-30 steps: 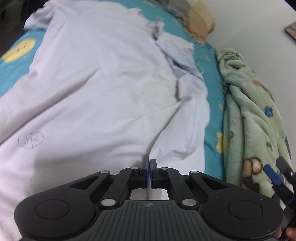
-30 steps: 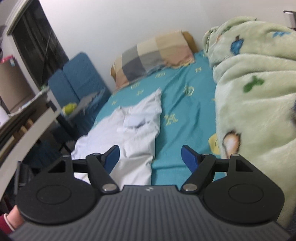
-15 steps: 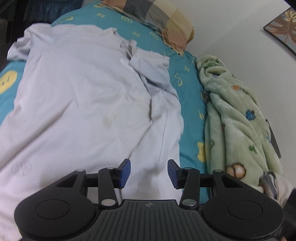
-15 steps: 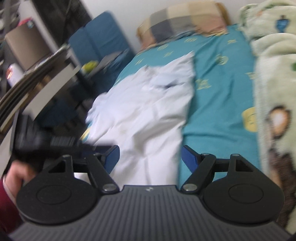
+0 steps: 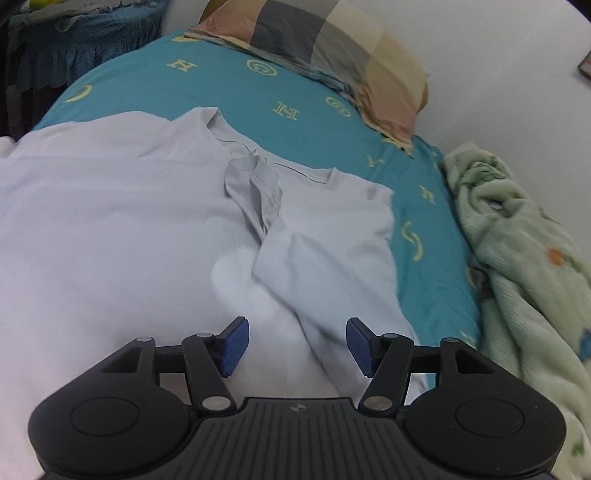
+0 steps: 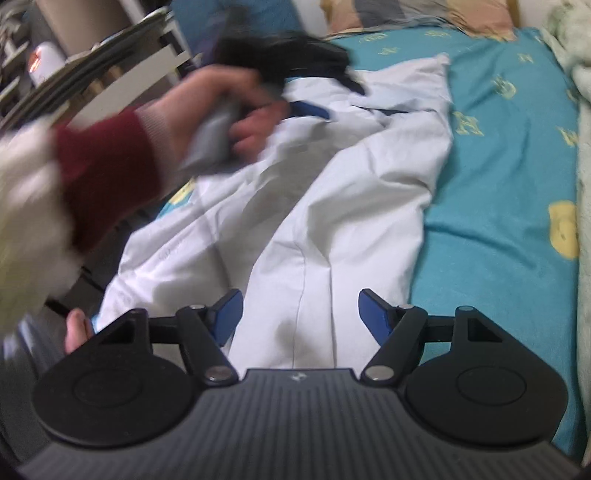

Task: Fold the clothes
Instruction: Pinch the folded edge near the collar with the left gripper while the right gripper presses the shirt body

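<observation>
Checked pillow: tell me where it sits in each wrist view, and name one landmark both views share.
Left wrist: checked pillow at top centre-right, at the head of the teal sheet.
Right wrist: pillow along the top edge, right of centre, cropped.
Shared landmark: the white shirt spread on the sheet.

Pale lilac-white cotton shirt (image 5: 129,229); teal bedsheet (image 5: 229,85) printed with yellow letters and smiley faces; checked grey, beige and pink pillow (image 5: 332,48); mint-green fleece blanket (image 5: 524,258) with cartoon motifs; dark red sleeve cuff (image 6: 103,173).
</observation>
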Available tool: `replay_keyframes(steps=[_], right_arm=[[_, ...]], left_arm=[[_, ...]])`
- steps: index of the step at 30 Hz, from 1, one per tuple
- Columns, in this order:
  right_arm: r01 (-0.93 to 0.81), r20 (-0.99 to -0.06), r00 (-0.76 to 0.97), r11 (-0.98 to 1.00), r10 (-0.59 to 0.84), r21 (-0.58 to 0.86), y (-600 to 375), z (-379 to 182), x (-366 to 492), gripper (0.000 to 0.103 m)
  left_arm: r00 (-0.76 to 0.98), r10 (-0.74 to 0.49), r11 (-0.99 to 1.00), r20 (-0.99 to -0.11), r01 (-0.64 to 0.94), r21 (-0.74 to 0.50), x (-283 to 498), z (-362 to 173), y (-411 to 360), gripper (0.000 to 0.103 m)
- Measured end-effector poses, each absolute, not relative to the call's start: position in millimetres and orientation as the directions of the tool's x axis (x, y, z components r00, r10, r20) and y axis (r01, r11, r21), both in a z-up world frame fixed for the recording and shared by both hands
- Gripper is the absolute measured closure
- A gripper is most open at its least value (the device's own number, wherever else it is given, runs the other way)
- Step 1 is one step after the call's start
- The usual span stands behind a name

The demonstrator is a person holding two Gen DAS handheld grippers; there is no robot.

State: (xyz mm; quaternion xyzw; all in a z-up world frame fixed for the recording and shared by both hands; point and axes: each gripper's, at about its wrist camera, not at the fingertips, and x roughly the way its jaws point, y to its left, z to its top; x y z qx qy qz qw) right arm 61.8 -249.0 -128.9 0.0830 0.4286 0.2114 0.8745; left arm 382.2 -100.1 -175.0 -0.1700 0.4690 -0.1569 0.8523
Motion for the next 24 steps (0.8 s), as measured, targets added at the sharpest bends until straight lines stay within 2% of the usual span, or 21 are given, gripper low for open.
replay_keyframes(steps=[5,6,7,8,9,10,11,13,19,24], right_arm=[[-0.334,-0.762,0.492,0.899,0.422,0.283,-232,-147,76,0.035],[-0.340,-0.770,0.480,0.898,0.421,0.279,-231,-149,77,0.037],[-0.350,-0.775,0.470,0.895,0.424,0.277,-229,-150,76,0.049],[-0.359,-0.779,0.459,0.891,0.427,0.276,-228,-151,75,0.061],[-0.369,-0.784,0.449,0.888,0.429,0.275,-226,-151,74,0.068],[-0.378,-0.789,0.438,0.884,0.431,0.274,-225,-152,73,0.082],[-0.388,-0.793,0.427,0.880,0.434,0.272,-223,-153,73,0.091],[-0.407,-0.802,0.406,0.873,0.438,0.270,-221,-154,71,0.095],[-0.462,-0.828,0.340,0.846,0.446,0.266,-212,-158,67,0.097],[-0.507,-0.847,0.285,0.821,0.449,0.265,-205,-161,63,0.097]], left_arm=[[0.527,-0.407,0.903,-0.746,0.109,-0.416,428,-195,-115,0.045],[0.533,-0.393,0.912,-0.749,0.121,-0.392,433,-195,-119,0.051],[0.540,-0.379,0.920,-0.752,0.134,-0.368,438,-195,-124,0.068],[0.542,-0.373,0.925,-0.753,0.153,-0.348,439,-193,-128,0.079],[0.544,-0.366,0.929,-0.755,0.172,-0.327,441,-190,-132,0.092],[0.546,-0.360,0.933,-0.756,0.191,-0.306,443,-188,-136,0.095],[0.558,-0.351,0.936,-0.752,0.192,-0.295,443,-182,-136,0.096],[0.581,-0.334,0.942,-0.742,0.193,-0.274,445,-171,-136,0.097],[0.647,-0.284,0.959,-0.708,0.191,-0.210,450,-138,-137,0.097],[0.632,-0.205,0.978,-0.747,0.165,-0.128,470,-161,-137,0.097]])
